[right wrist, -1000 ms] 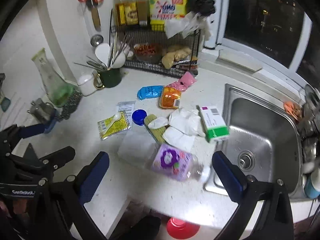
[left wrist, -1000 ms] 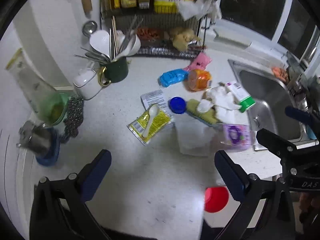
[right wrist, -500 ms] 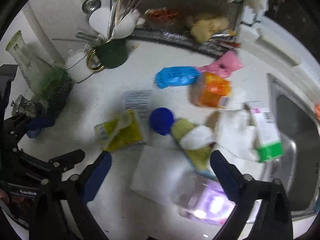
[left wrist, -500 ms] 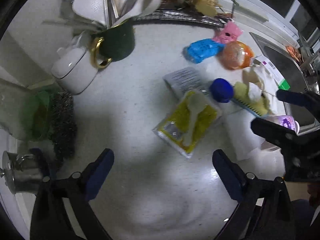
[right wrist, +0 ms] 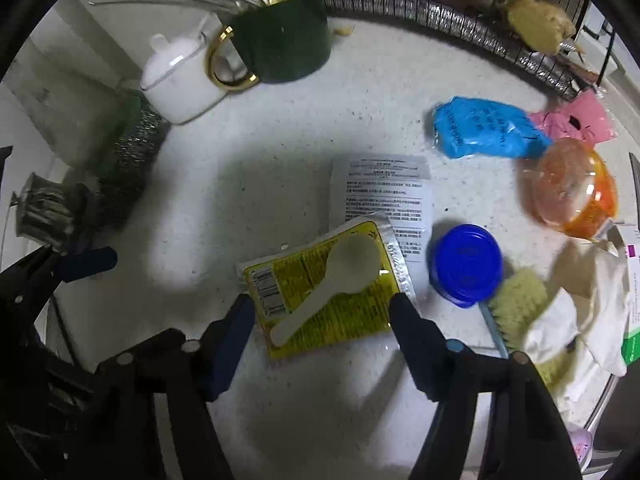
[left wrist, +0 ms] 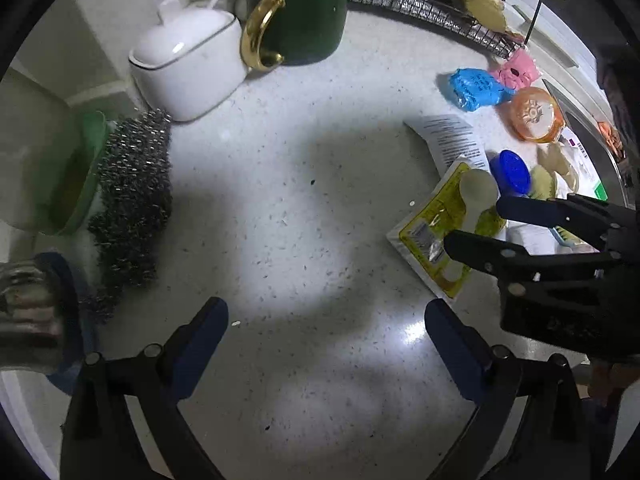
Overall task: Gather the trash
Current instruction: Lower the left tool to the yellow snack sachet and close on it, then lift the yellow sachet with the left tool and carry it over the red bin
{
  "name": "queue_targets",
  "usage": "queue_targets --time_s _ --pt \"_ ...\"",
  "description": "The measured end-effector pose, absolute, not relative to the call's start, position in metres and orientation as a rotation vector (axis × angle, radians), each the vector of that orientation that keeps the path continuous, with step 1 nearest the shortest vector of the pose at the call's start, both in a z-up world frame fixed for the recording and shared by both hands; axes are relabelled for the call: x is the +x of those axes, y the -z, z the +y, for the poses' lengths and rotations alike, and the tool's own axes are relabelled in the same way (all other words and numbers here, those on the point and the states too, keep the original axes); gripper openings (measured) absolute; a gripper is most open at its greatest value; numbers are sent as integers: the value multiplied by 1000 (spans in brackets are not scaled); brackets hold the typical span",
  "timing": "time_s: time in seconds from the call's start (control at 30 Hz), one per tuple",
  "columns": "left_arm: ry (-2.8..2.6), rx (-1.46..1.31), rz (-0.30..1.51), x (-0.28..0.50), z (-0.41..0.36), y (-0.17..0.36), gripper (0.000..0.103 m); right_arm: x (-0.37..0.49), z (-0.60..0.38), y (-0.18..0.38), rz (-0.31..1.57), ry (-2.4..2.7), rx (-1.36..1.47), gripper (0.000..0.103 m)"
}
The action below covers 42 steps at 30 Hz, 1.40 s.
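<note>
1. White speckled counter (right wrist: 280, 152) is carrying the litter.
2. Right gripper (right wrist: 322, 314), jaws apart and empty, is straddling the yellow sachet (right wrist: 320, 300), whose long axis is running eight-to-two o'clock.
3. Left gripper (left wrist: 326, 322), apart, is hovering farther off.
4. Plastic spoon (right wrist: 336, 280) is lying on the sachet.

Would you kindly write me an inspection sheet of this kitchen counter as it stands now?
Surface: white speckled counter, lit patch mid-way.
Job's things: yellow packet with plastic spoon lying on it; printed leaflet; blue lid; blue wrapper; pink wrapper; orange cup; tissues.
Clutter: green mug, white lidded pot, steel scourer, brush.
Grippers: right gripper open, straddling packet; left gripper open over bare counter.
Cables: nothing seen.
Surroundings: wire rack behind.
</note>
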<state>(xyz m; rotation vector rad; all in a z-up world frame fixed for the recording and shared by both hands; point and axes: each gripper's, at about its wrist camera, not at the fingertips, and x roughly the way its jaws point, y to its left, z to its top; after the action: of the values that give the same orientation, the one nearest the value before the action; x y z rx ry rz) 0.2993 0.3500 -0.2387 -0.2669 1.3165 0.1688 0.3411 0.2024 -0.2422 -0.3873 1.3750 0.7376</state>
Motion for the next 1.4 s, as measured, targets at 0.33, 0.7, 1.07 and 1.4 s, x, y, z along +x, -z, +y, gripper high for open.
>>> queue_targets --time_s 0.33,0.7,1.07,1.4 --pt "-112 -283 1340 315 340 256 99 358 188 240 1354 -695 -418 13" --pt "-31 -214 1377 344 311 256 97 378 134 206 1332 -714 -327 8" --pt "153 54 1409 397 250 275 97 350 88 177 1312 -643 -265 8" --pt "77 33 1387 414 244 275 58 344 90 195 1333 -599 -213 8"
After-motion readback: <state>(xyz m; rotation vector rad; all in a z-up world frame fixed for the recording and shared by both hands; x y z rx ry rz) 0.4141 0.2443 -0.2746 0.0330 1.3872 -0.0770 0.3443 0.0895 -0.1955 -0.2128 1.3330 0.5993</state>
